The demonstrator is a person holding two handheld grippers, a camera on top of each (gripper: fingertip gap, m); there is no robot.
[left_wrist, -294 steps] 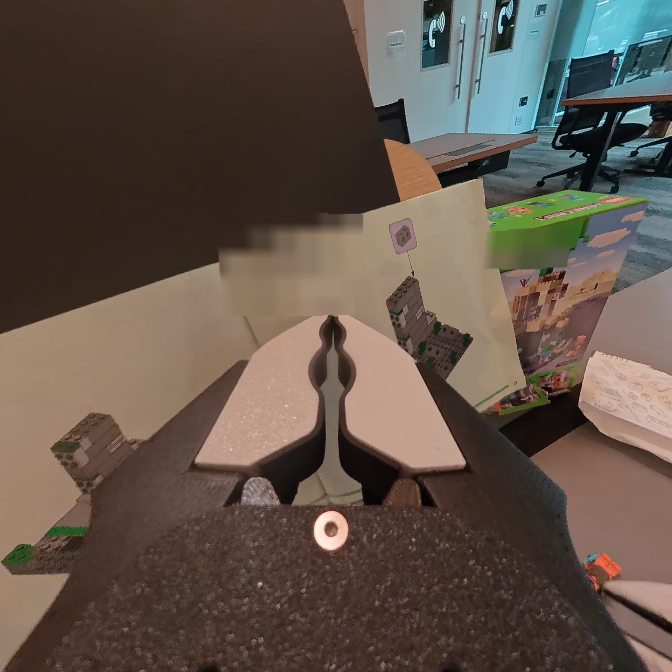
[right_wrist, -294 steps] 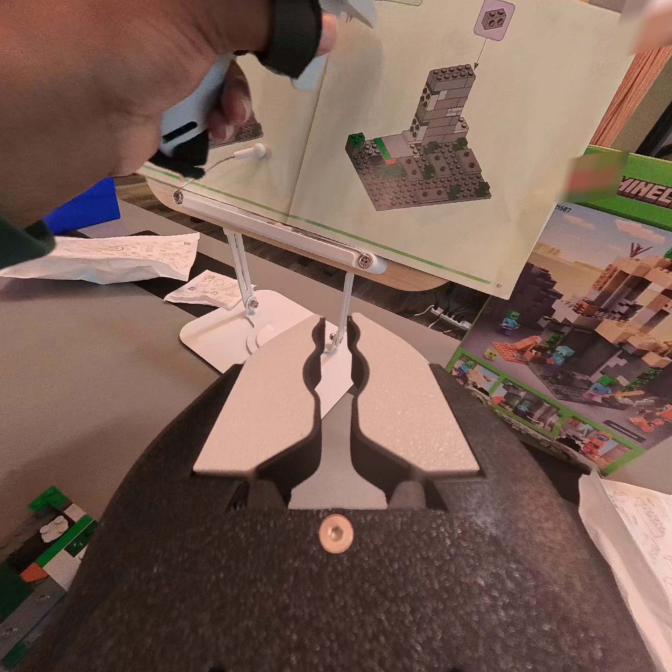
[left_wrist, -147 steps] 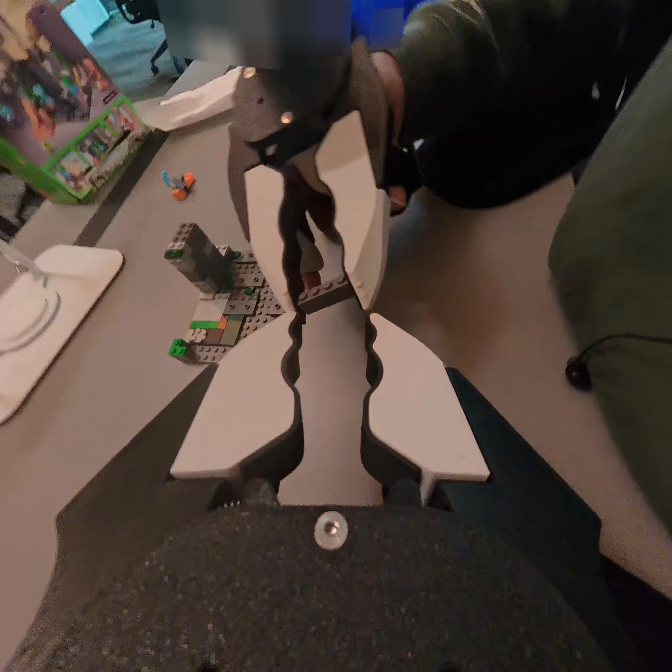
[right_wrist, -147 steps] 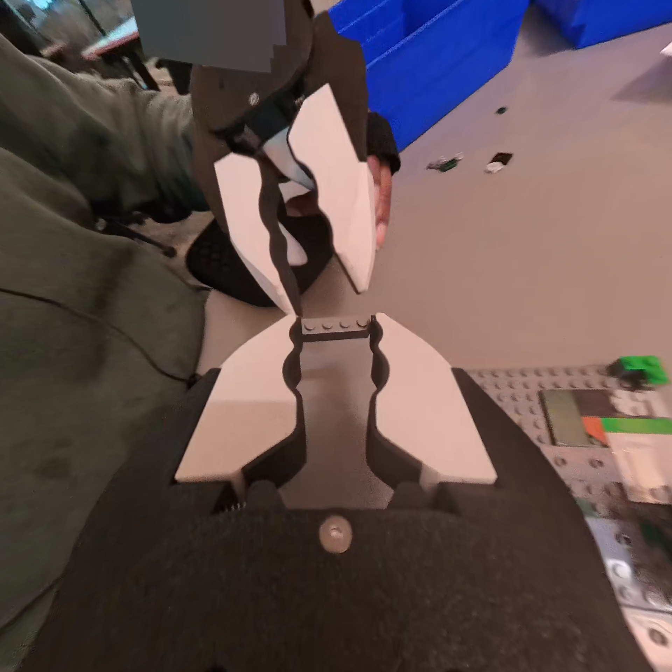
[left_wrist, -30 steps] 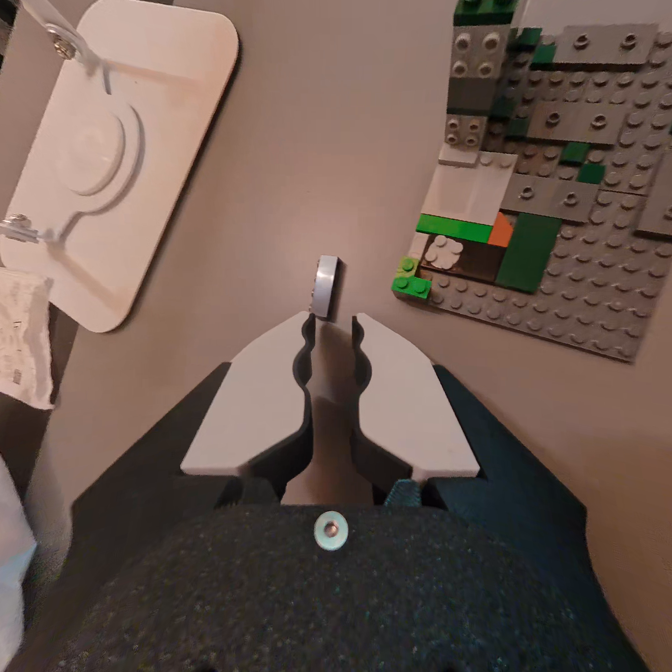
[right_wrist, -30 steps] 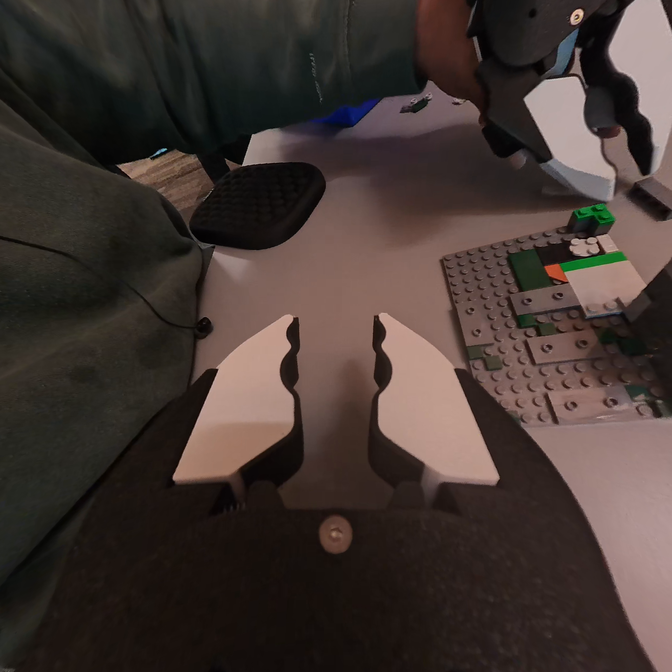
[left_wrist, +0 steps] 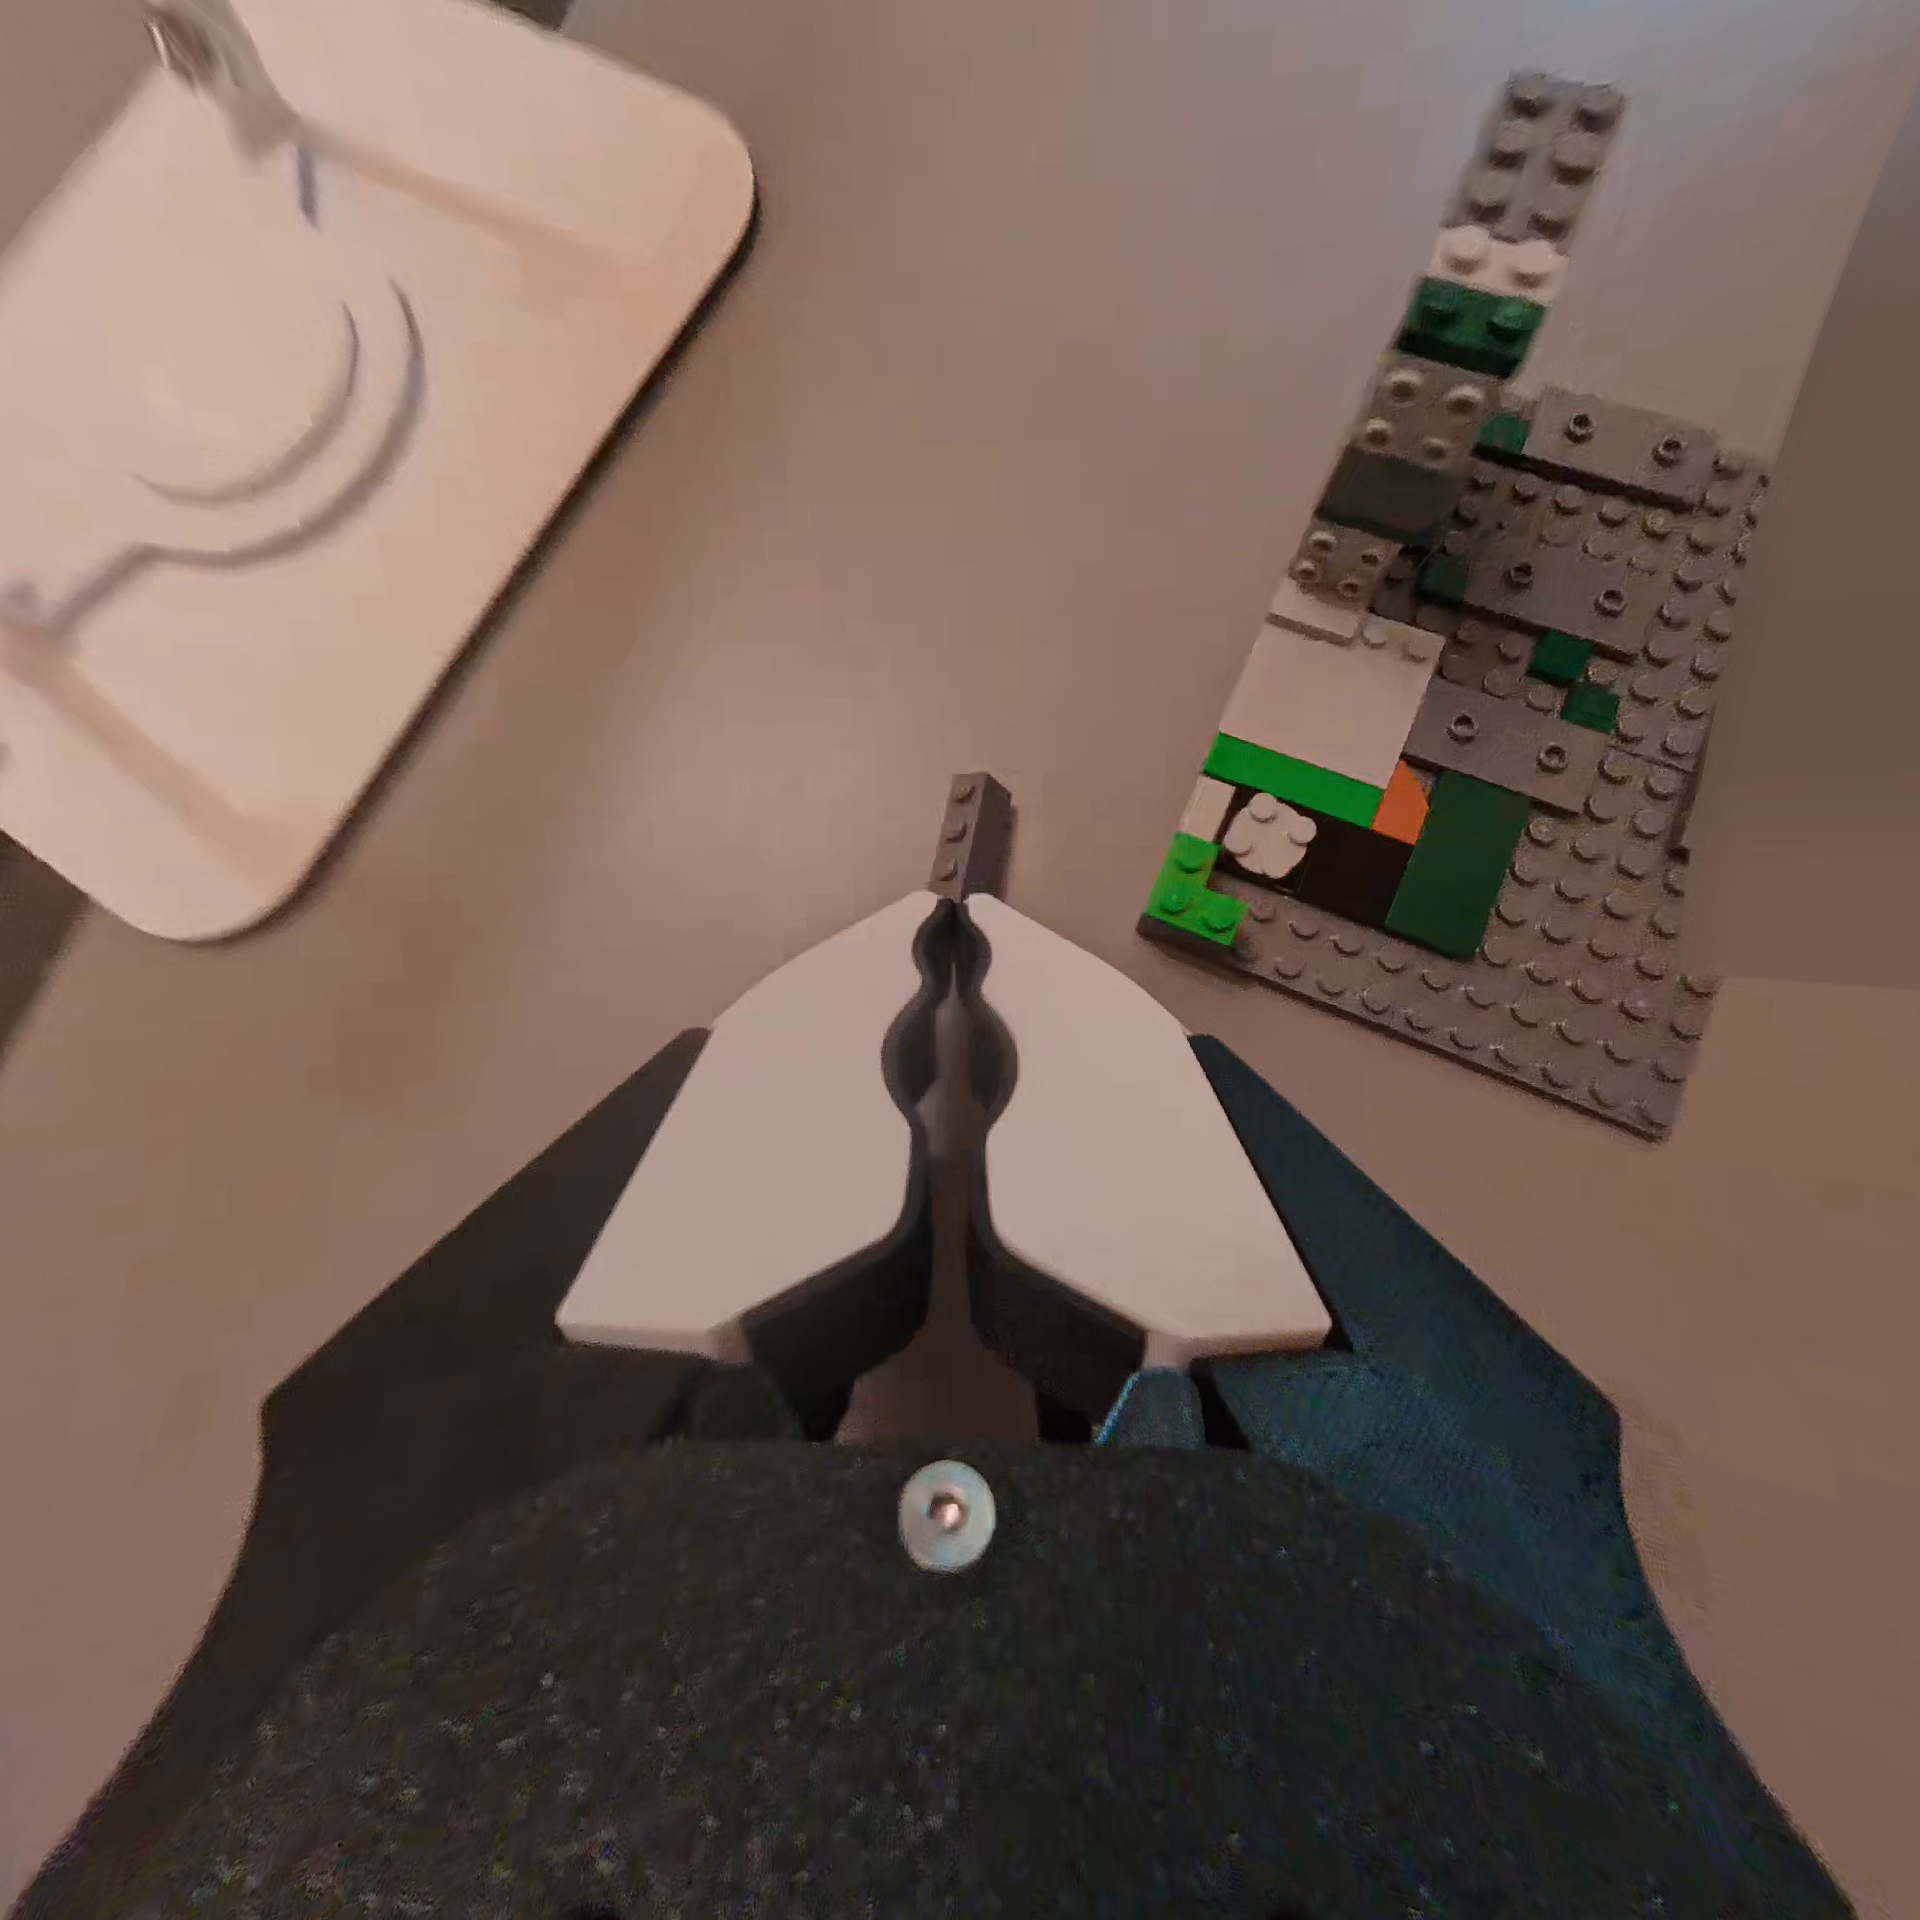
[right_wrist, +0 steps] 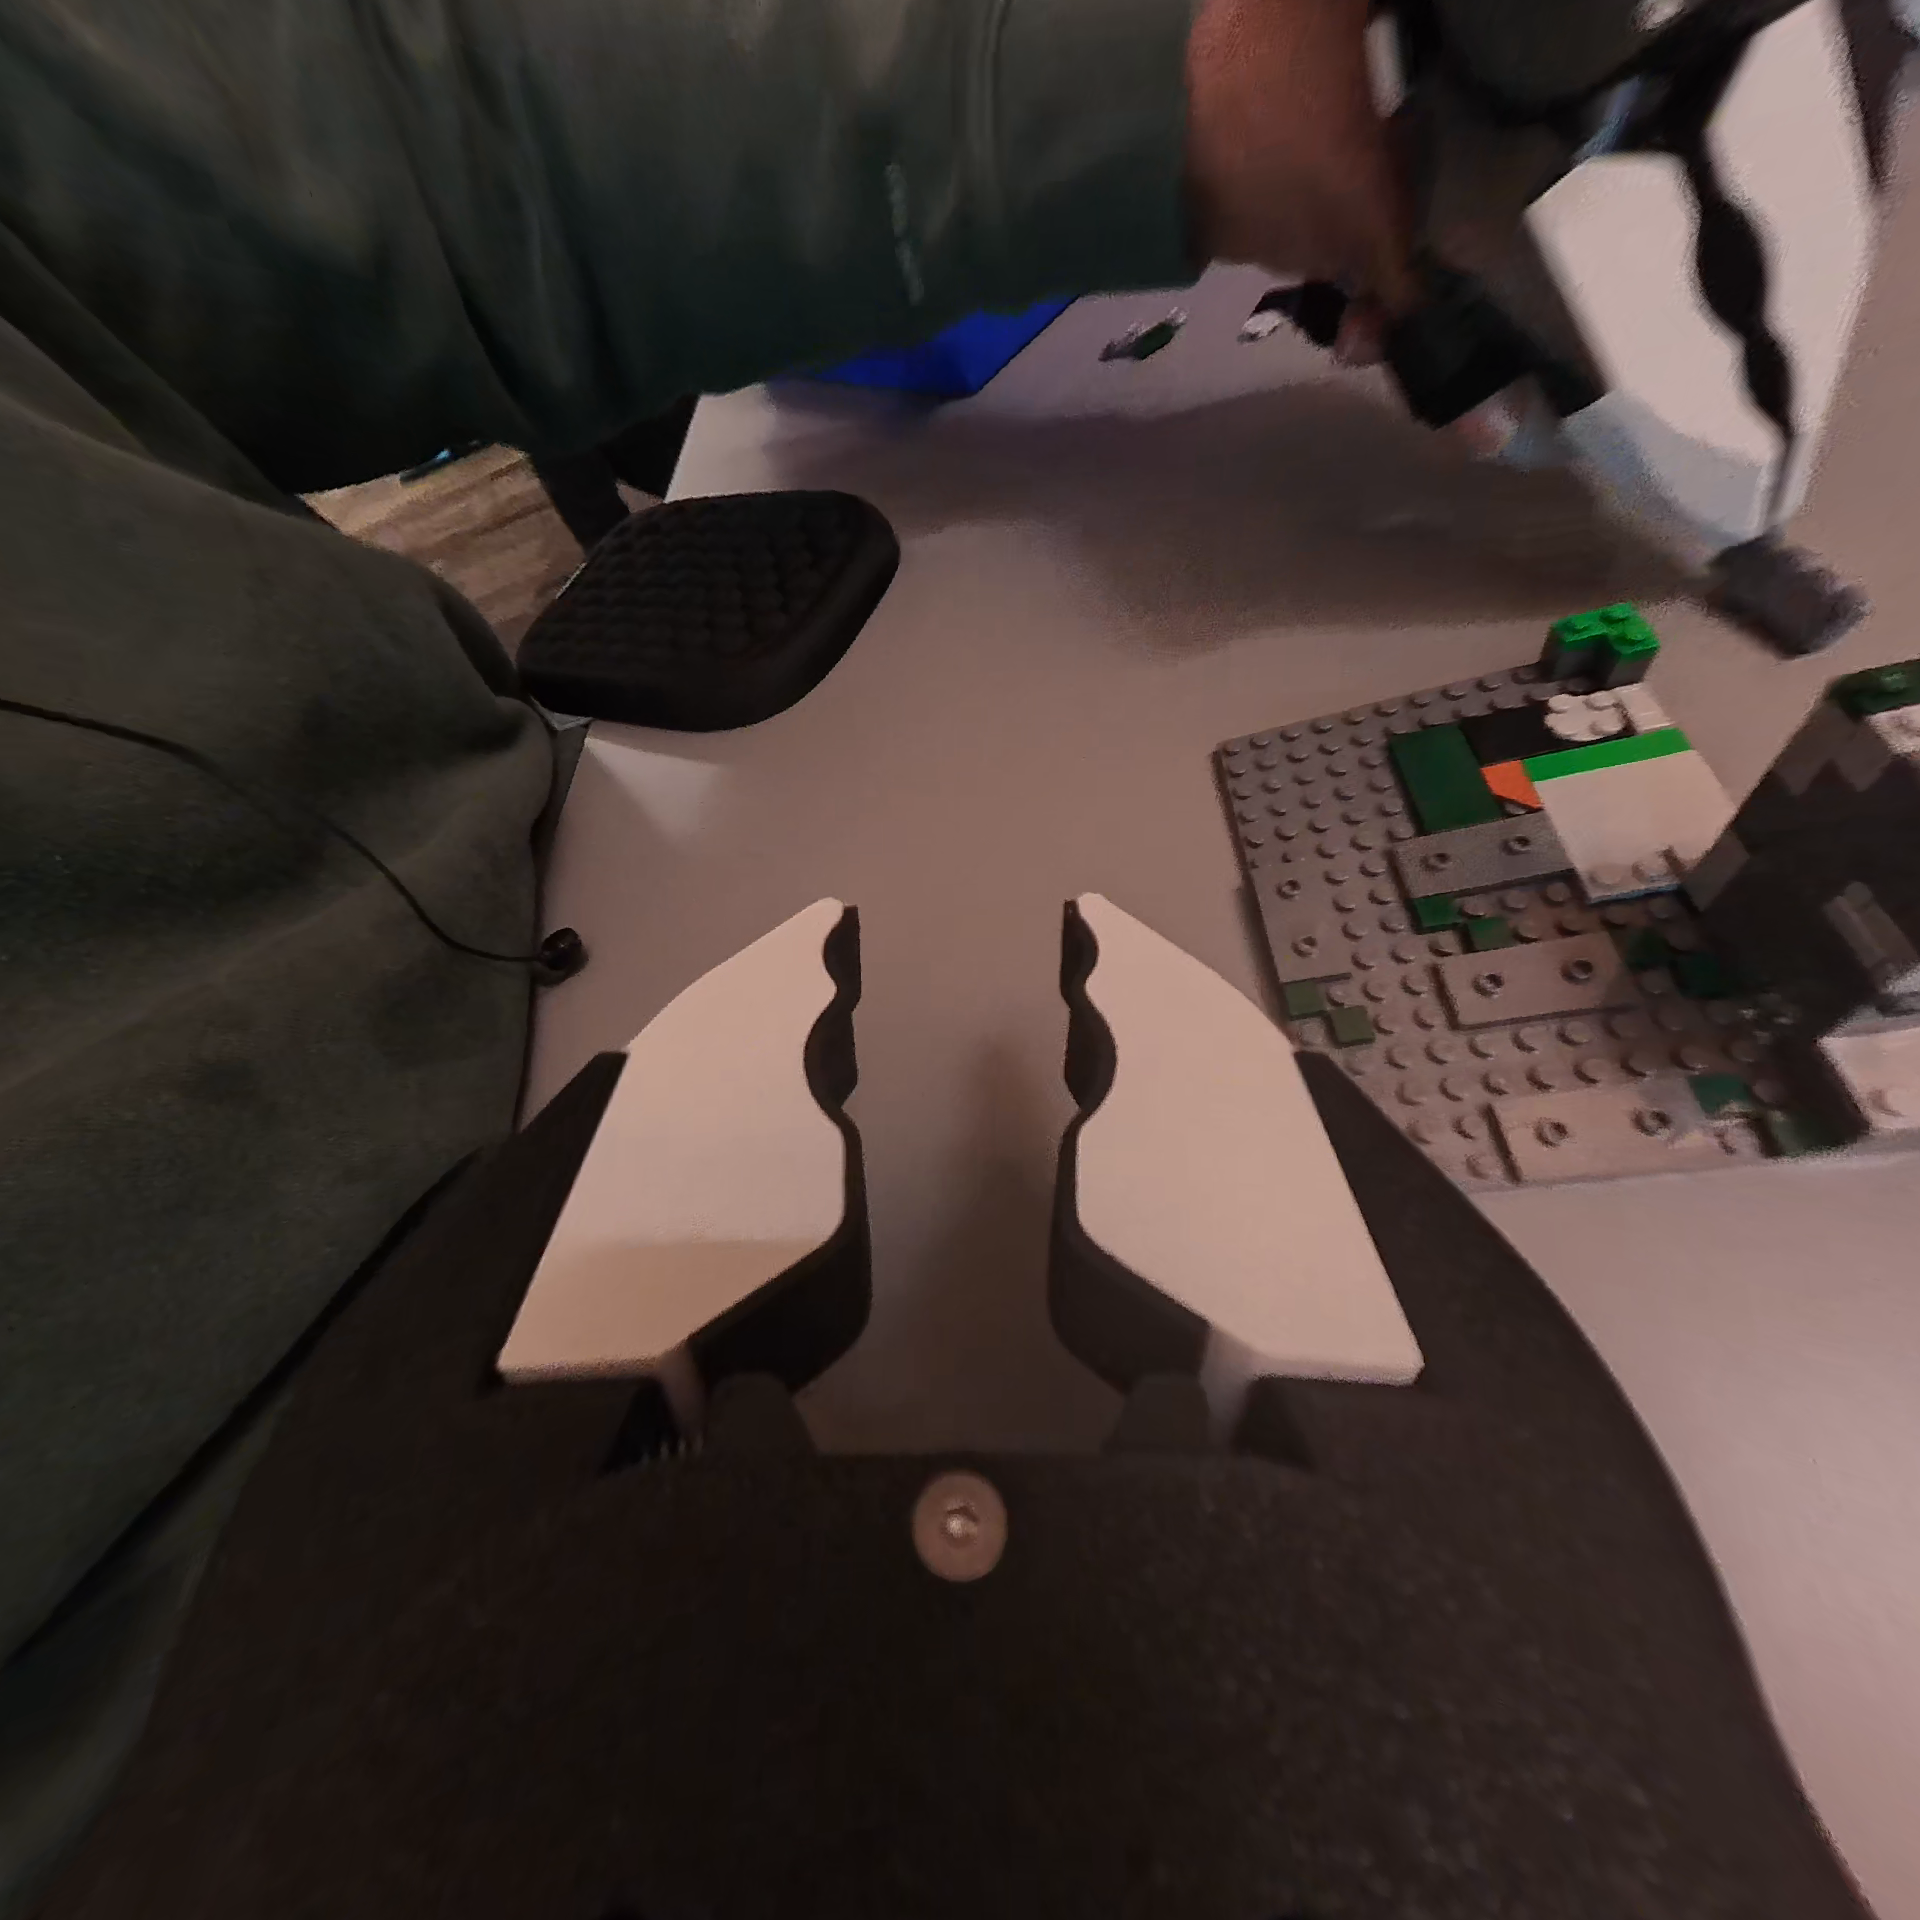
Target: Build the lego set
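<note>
Fingers of my left gripper (left_wrist: 954, 906) are pinched tight on a dark grey brick (left_wrist: 972, 831), gripped by one end so the rest sticks out ahead, free to be pressed onto studs. It hangs over bare worktop (left_wrist: 831, 468), just beside the green corner piece (left_wrist: 1190, 891) of the grey baseplate (left_wrist: 1455, 997). My right gripper (right_wrist: 961, 925) has its fingers spread wide and holds nothing, near the baseplate's other edge, I judge ready to steady the build. A white stand base (left_wrist: 312, 436) sits well apart. Only a sliver of a blue bin (right_wrist: 935, 358) shows; I cannot see inside it.
</note>
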